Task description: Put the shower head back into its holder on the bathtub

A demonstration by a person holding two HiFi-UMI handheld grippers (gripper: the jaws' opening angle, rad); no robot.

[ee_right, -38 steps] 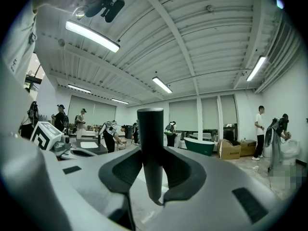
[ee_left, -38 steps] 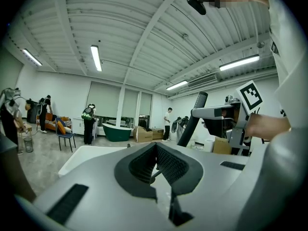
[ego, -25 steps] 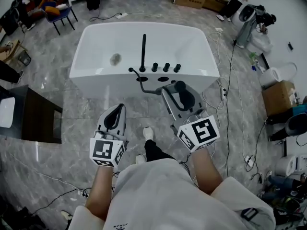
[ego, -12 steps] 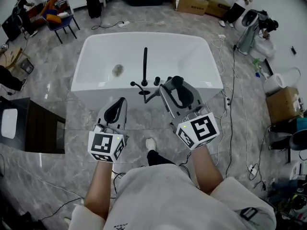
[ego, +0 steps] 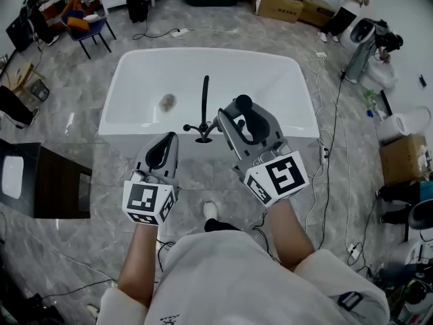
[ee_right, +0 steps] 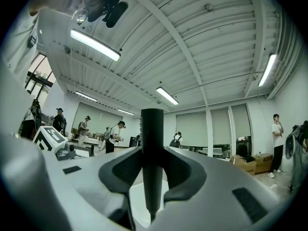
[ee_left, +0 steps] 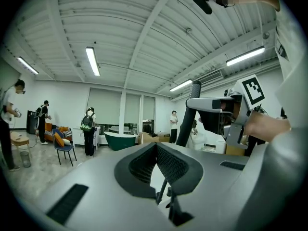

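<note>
A white bathtub [ego: 135, 123] lies ahead with a tall black spout [ego: 205, 95] and its fittings on the near rim. My right gripper [ego: 234, 115] is shut on the black shower head [ego: 242, 103] and hovers over that rim just right of the spout, hiding the knobs. In the right gripper view the shower head's handle [ee_right: 152, 143] stands upright between the pads of my right gripper [ee_right: 152, 163]. My left gripper [ego: 168, 141] hangs in front of the tub's near wall, left of the spout. In the left gripper view my left gripper [ee_left: 155, 148] is shut on nothing, and the held shower head [ee_left: 188, 113] shows to the right.
A dark cabinet [ego: 59, 185] stands on the floor at the left. Cables [ego: 326, 161] trail along the tub's right side, with a cardboard box [ego: 399, 153] beyond. A blue chair [ego: 86, 24] and people stand at the back. The person's shoe [ego: 210, 210] is below the grippers.
Both grippers have moved forward toward the bathtub. The right one, still carrying the shower head, now reaches over the near rim and covers the knobs.
</note>
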